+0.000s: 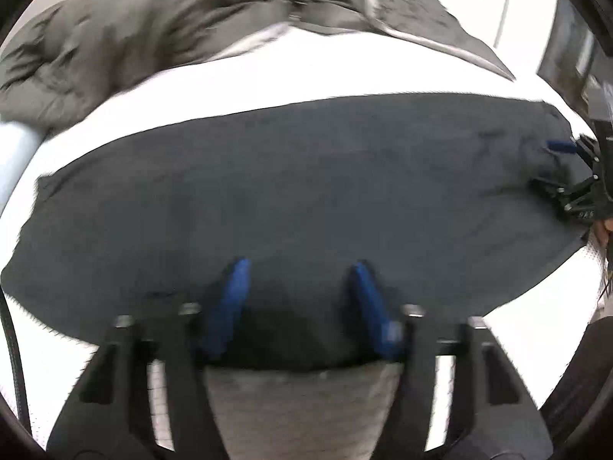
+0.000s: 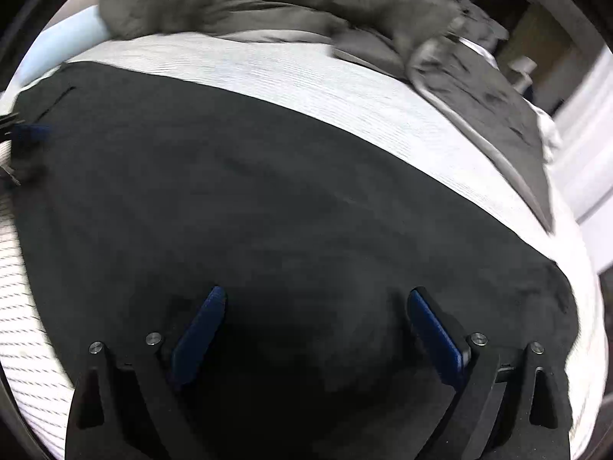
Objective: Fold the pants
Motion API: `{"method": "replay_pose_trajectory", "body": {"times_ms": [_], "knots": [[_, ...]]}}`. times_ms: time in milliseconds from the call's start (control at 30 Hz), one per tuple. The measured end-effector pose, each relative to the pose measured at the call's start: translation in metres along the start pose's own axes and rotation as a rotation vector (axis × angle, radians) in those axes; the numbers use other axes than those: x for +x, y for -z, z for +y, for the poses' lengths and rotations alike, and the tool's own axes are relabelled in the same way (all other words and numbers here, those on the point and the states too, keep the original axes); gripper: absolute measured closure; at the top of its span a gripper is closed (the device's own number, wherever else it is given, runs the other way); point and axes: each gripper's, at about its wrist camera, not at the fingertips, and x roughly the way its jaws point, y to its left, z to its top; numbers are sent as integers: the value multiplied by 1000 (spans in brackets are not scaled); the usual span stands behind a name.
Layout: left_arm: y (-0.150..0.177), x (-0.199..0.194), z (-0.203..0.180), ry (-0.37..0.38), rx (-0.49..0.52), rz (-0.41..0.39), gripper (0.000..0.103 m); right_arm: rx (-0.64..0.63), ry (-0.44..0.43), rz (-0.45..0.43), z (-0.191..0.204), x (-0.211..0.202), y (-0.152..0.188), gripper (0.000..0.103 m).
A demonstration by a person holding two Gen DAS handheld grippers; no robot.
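Observation:
Dark pants (image 1: 306, 176) lie spread flat across a white bed sheet (image 1: 306, 73). My left gripper (image 1: 300, 268) hovers over their near edge with its blue pads (image 1: 239, 280) apart. Cloth lies under and between the pads, which do not press on it. In the right wrist view the same pants (image 2: 268, 191) fill the middle, and my right gripper (image 2: 318, 295) stands wide open just above them with nothing pinched. The right gripper (image 1: 551, 165) also shows at the pants' right end in the left wrist view. The left gripper (image 2: 23, 151) sits at the far left edge of the right wrist view.
A rumpled grey duvet (image 1: 153, 19) is heaped along the far side of the bed, beyond a strip of bare sheet (image 2: 306, 73). A pale blue pillow (image 2: 69, 38) lies at the left end. To the right the bed ends near white furniture (image 2: 590, 153).

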Motion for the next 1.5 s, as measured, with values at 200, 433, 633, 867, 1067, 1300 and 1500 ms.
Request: {"method": "replay_pose_trajectory", "body": {"times_ms": [200, 433, 633, 867, 1067, 1300, 1500], "knots": [[14, -18, 93, -3, -164, -32, 97, 44, -5, 19, -34, 15, 1, 5], [10, -23, 119, -7, -228, -71, 97, -6, 42, 6, -41, 34, -24, 5], [10, -9, 135, -94, -238, -29, 97, -14, -7, 6, -45, 34, -20, 5], [19, -13, 179, -151, -369, -56, 97, 133, 1, 39, -99, 34, -3, 3], [-2, -8, 135, -173, -248, -19, 81, 67, -48, -28, -79, 18, -10, 3], [-36, 37, 131, -106, -232, 26, 68, -31, -61, -24, -48, 22, -20, 3], [-21, 43, 172, -265, -327, -25, 75, 2, -57, -14, -61, 25, -14, 3]]}}
